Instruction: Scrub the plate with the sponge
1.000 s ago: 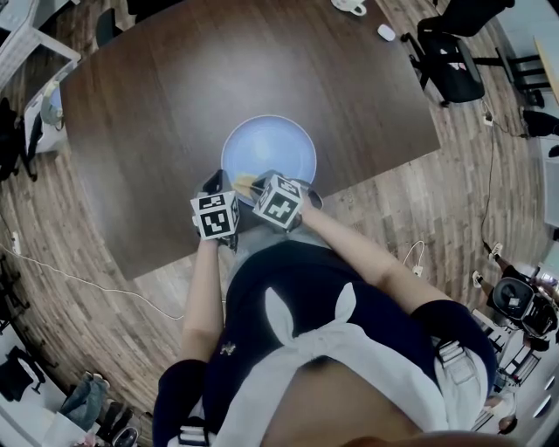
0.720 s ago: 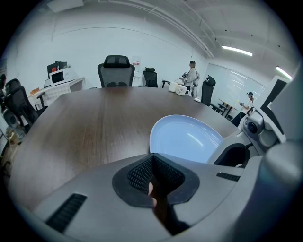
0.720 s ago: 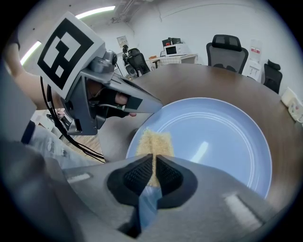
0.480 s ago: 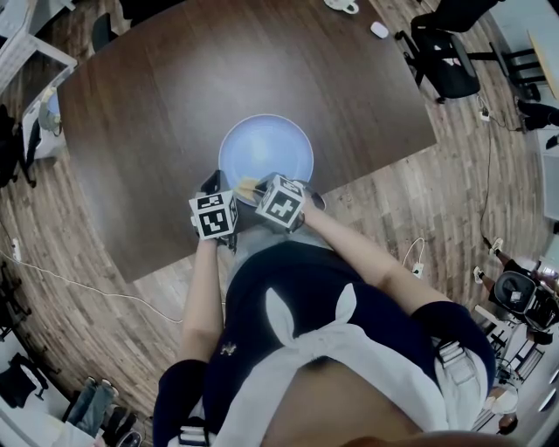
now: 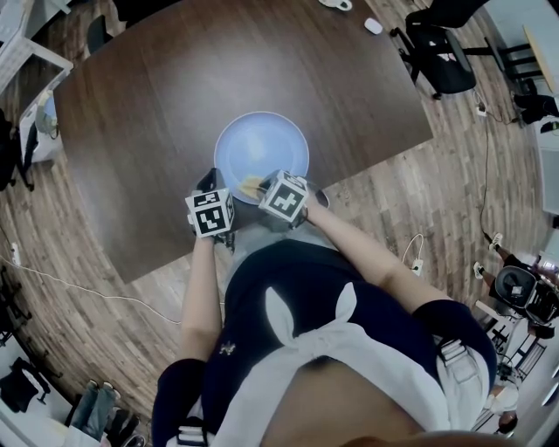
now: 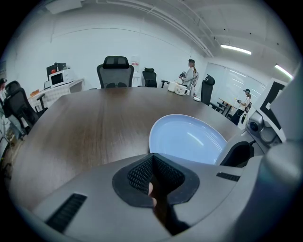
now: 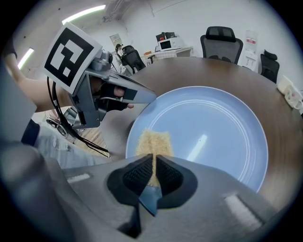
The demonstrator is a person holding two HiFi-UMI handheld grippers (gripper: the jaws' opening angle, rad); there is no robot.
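Note:
A pale blue plate (image 5: 262,144) lies on the dark wooden table (image 5: 157,96) near its front edge. My right gripper (image 5: 259,186) is shut on a yellow sponge (image 7: 152,142), which lies on the plate's (image 7: 208,127) near rim. In the right gripper view the sponge sticks out past the closed jaws (image 7: 154,163). My left gripper (image 5: 210,185) sits just left of the plate, shut with nothing between its jaws (image 6: 151,159). Its tip (image 7: 149,97) lies against the plate's left rim. The plate (image 6: 189,139) lies ahead and to the right of it.
Office chairs (image 5: 441,52) stand on the wood floor beyond the table's right corner. Small white objects (image 5: 373,26) lie at the table's far edge. Another chair (image 6: 115,71) and standing people (image 6: 191,73) are at the far side of the room.
The right gripper with the sponge has shifted slightly to the right along the plate's near rim. The left gripper has stayed by the plate's left edge.

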